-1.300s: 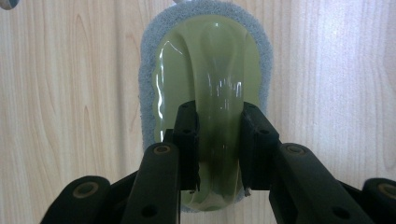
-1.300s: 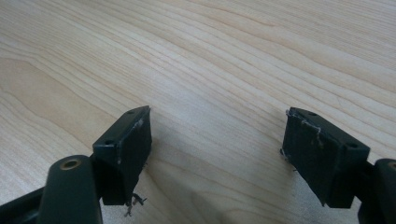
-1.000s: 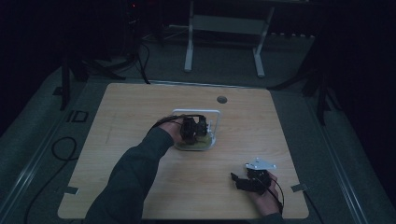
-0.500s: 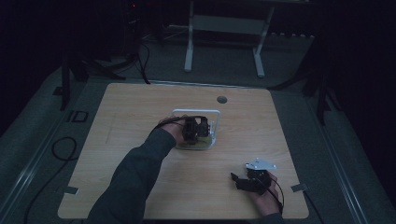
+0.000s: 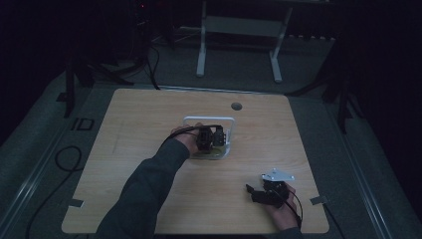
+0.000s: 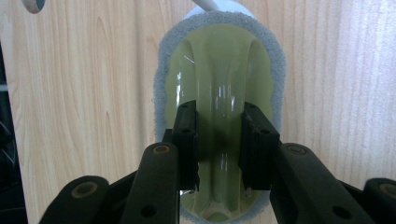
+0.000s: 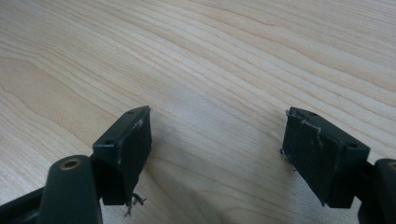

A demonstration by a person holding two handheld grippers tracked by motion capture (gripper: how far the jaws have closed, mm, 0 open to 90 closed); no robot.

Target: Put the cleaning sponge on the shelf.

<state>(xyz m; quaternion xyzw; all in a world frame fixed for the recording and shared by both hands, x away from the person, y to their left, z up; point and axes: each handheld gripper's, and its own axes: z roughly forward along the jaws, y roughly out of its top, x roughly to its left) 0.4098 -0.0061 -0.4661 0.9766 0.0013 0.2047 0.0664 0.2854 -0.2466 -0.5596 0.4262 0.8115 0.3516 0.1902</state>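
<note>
Nothing moved: left gripper (image 6: 218,140) jaws clamp scrubber's (image 6: 219,60) raised handle for control; right gripper (image 7: 217,154) parked wide open on bench (image 7: 233,56).

Two grippers are at work here — the left gripper (image 5: 213,138) and the right gripper (image 5: 259,191) — each with two black jaws. One wooden table (image 5: 149,129) carries everything, with one round hole (image 5: 236,106) near its far edge. On it sits one white wire rack (image 5: 209,120) and one yellow-green scrubber (image 6: 219,70) edged in grey. Behind the table — one white stand (image 5: 239,25) on two legs.
</note>
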